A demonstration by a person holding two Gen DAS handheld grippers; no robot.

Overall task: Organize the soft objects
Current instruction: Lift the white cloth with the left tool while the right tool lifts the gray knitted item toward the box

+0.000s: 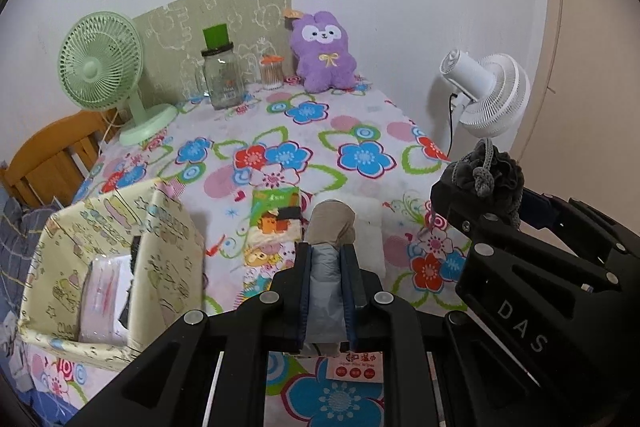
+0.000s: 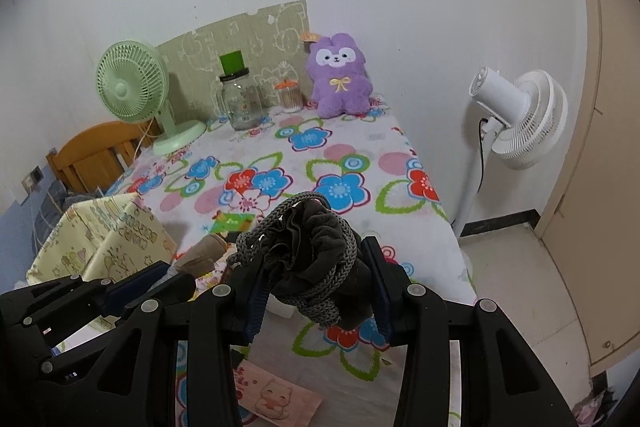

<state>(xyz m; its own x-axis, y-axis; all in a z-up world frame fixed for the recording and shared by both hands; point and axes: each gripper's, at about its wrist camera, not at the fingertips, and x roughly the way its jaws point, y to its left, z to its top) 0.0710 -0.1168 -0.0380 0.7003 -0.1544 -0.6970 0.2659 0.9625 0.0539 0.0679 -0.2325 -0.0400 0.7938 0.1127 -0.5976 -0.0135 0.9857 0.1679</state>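
At frame centre:
Left gripper (image 1: 326,291): clamps one grey-beige roll (image 1: 330,255).
Right gripper (image 2: 316,291): clamps one dark corded pouch (image 2: 316,259).
Fans: two.

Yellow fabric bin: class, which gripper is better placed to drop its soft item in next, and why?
Probably left. The left gripper, shut on the rolled grey-beige cloth, sits beside the bin; the right gripper with the dark drawstring pouch is farther.

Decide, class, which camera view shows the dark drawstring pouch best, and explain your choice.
The right wrist view. There the dark drawstring pouch fills the centre, clamped in the right gripper, with its ruffled mouth and grey cord plain. The left wrist view shows only its top and knotted cord at the right edge.
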